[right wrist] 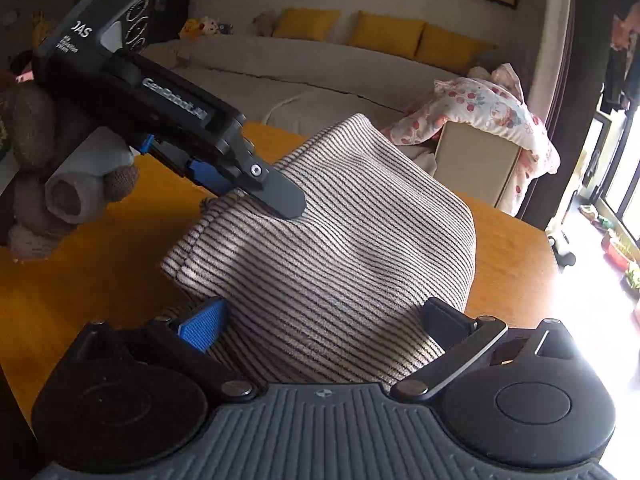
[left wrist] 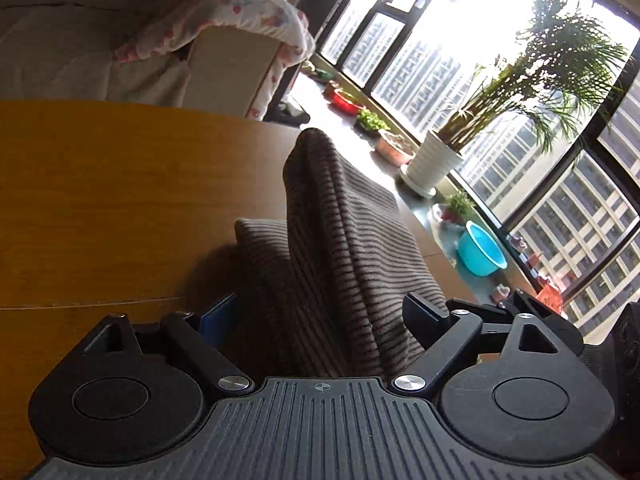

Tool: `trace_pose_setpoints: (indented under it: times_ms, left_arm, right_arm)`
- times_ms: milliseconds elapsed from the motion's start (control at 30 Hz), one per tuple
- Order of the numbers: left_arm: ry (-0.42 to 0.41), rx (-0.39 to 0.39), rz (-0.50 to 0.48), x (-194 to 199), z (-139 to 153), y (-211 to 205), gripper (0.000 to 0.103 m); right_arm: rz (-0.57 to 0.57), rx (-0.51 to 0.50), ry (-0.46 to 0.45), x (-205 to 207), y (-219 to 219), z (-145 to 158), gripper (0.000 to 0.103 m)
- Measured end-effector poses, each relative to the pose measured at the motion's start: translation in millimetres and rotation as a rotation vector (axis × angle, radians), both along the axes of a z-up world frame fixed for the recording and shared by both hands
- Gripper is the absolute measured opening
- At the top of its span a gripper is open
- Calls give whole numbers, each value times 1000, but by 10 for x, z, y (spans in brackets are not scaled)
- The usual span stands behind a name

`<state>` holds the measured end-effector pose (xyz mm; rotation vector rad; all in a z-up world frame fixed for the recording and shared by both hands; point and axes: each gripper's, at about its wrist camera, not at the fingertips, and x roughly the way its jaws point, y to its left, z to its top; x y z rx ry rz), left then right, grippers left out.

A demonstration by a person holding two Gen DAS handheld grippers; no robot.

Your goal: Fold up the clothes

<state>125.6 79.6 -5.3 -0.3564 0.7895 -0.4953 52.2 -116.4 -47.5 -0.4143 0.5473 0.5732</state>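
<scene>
A brown-and-cream striped garment (right wrist: pixel 340 248) is bunched and partly lifted over the wooden table (right wrist: pixel 80 280). In the left wrist view the same garment (left wrist: pixel 332 248) rises in a fold between my left gripper (left wrist: pixel 324 320) fingers, which are spread wide with cloth filling the gap. My right gripper (right wrist: pixel 320 320) is also spread wide, with the garment's near edge lying between its blue-padded finger (right wrist: pixel 202 324) and the other finger. The left gripper (right wrist: pixel 276 196) shows in the right wrist view, its finger lying on the garment's far left corner.
A beige sofa with yellow cushions (right wrist: pixel 384 34) and a floral blanket (right wrist: pixel 492 108) over a box stand behind the table. Potted plants (left wrist: pixel 432 160) and a blue basin (left wrist: pixel 480 248) line the window sill beyond the table's right edge.
</scene>
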Motion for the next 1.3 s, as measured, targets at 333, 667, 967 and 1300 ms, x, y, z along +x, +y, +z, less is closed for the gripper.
trace_pose_setpoints:
  times_ms: [333,667,967,1300]
  left_arm:
    - [70,-100,-141,-270,-170,-262,67]
    - [-84,-166,-251,-624,174,-85,98]
    - [-18,-122,139,-417,61,443,98]
    - [-53,-30,197,-410,137,297,97]
  right_arm:
    - [-110,16,-49,17,-565,383,103]
    - [-142,3,-182,-215,-681,653,103]
    - [2,-88,-267,-641,-639,838,103]
    - [11,150,-80,-618,-178,445,88]
